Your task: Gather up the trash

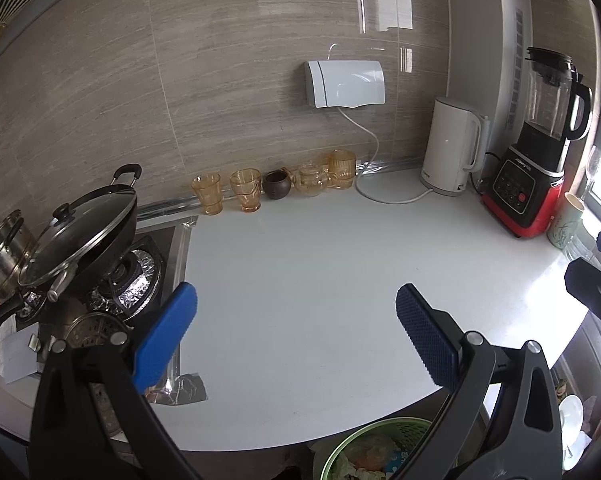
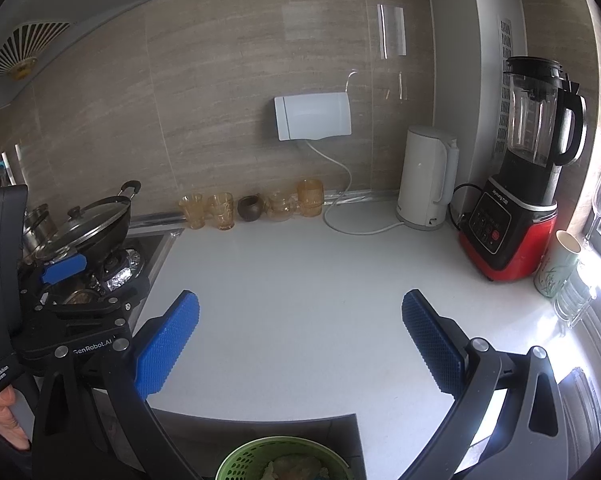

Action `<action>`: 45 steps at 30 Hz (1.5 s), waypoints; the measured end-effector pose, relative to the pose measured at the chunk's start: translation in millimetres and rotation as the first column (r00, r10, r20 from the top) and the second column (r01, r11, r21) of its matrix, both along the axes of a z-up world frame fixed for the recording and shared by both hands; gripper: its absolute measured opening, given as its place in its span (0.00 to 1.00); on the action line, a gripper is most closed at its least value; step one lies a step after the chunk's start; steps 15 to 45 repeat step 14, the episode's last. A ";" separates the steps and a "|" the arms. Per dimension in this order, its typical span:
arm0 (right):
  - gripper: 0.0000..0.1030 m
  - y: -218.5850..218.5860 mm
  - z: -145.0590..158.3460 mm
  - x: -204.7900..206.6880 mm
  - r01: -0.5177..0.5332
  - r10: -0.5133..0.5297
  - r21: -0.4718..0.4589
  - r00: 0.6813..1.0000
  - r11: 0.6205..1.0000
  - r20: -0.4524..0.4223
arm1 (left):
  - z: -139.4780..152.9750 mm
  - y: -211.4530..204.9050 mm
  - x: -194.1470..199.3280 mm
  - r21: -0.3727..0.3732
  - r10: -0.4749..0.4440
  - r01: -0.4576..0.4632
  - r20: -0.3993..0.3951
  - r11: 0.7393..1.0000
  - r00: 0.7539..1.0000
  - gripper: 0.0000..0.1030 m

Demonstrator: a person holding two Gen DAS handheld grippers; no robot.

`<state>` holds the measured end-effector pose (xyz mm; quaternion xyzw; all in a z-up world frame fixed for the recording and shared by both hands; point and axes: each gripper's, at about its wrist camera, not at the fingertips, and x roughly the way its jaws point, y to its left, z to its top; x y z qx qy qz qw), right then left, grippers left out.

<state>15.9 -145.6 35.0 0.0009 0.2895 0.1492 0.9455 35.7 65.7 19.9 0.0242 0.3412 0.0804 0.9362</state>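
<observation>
A green mesh trash basket (image 1: 384, 436) holding crumpled wrappers and scraps sits below the counter's front edge; it also shows in the right wrist view (image 2: 260, 454). My left gripper (image 1: 296, 336) is open and empty above the white countertop (image 1: 300, 248), just behind the basket. My right gripper (image 2: 300, 344) is open and empty over the same countertop (image 2: 300, 272). The left gripper's body (image 2: 60, 308) shows at the left of the right wrist view. No loose trash shows on the counter.
A lidded black wok (image 1: 84, 236) and a steel pot (image 1: 4, 248) sit on the foil-lined stove at left. Amber glasses (image 1: 246, 190), a small teapot (image 1: 310, 178), a white kettle (image 1: 452, 146), a red blender (image 1: 536, 148) and a cup (image 1: 566, 220) line the back and right.
</observation>
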 end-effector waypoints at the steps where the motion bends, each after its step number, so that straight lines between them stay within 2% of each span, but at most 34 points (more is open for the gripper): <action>1: 0.98 0.0 -0.3 0.1 0.000 0.000 0.000 1.000 1.000 -0.001 | -1.1 0.2 0.5 0.000 0.003 -0.003 0.002 1.000 1.000 0.93; 6: 0.98 -0.3 -2.9 2.0 0.003 -0.003 0.000 1.000 1.000 -0.011 | -4.4 0.0 4.8 0.008 0.007 -0.007 0.001 1.000 1.000 0.93; 10: 0.98 0.1 -4.3 4.1 0.006 -0.006 -0.001 1.000 1.000 -0.018 | -7.1 1.8 8.9 -0.024 -0.016 0.015 -0.024 1.000 1.000 0.93; 13: 0.98 1.9 -4.9 5.8 0.006 -0.006 -0.003 1.000 1.000 -0.022 | -7.7 1.0 8.8 -0.008 -0.014 0.013 -0.015 1.000 1.000 0.93; 45: 0.98 2.2 -4.9 6.6 0.005 -0.005 -0.005 1.000 1.000 -0.023 | -8.0 1.8 9.3 -0.009 -0.014 0.014 -0.015 1.000 1.000 0.93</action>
